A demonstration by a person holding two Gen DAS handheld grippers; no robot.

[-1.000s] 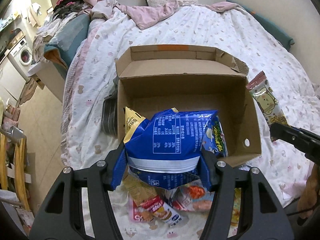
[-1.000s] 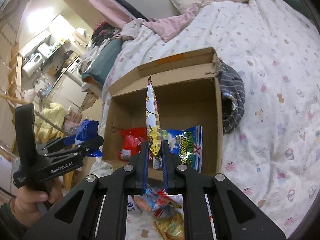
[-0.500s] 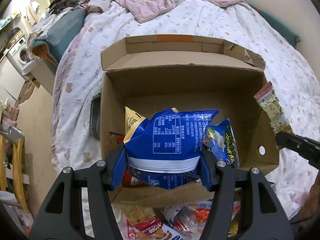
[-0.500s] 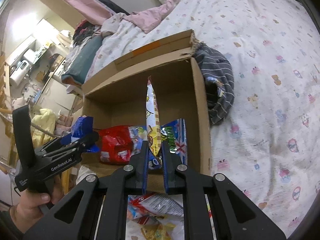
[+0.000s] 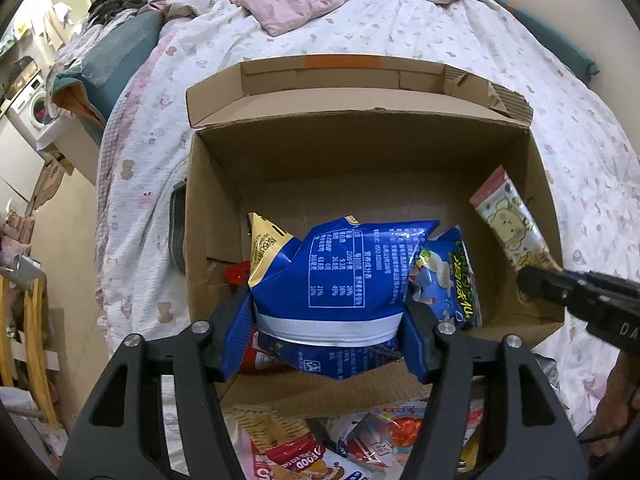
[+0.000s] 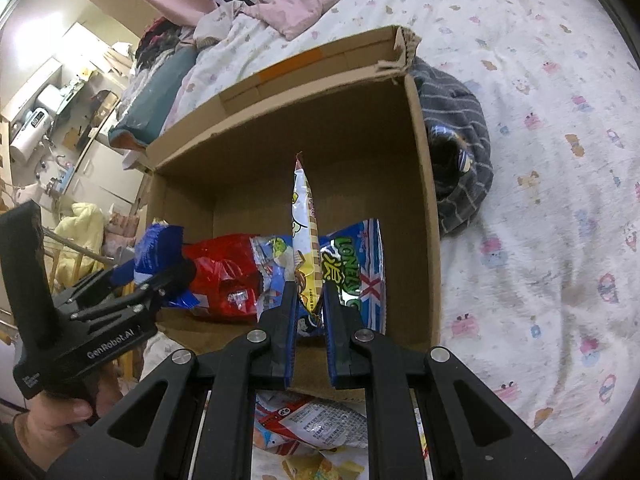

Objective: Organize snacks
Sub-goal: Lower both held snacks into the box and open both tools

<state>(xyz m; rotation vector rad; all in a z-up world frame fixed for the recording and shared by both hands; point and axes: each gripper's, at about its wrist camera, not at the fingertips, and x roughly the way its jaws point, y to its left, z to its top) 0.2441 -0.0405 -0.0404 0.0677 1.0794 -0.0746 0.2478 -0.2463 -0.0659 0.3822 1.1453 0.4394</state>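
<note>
Two bags are hanging over the cardboard box (image 5: pixel 360 152) at once, one in each claw. The left gripper (image 5: pixel 324 344) is carrying a puffy blue bag (image 5: pixel 332 276) just inside the box's near wall, and its jaws are opening with the bag between them; the pads (image 5: pixel 416 344) are looking as if they are touching the bag's sides, though how firmly I cannot tell. The right gripper (image 6: pixel 310 312) is pinching a narrow cartoon-print packet (image 6: pixel 306 224) by its lower end, jaws pressed close together, the packet standing upright above the box's near right corner.

Risks, as I judge them:
- The blue bag is sitting low over the near wall; released here it could catch on that edge and tip out toward the loose packets (image 5: pixel 360 440) lying in front of the box.
- It could also land on the red bag (image 6: pixel 224 276) and the green-and-blue bag (image 6: pixel 356 268) already in the box, piling rather than lying flat.
- The two claws are working close together over the box's near side; a bump is possible.
</note>
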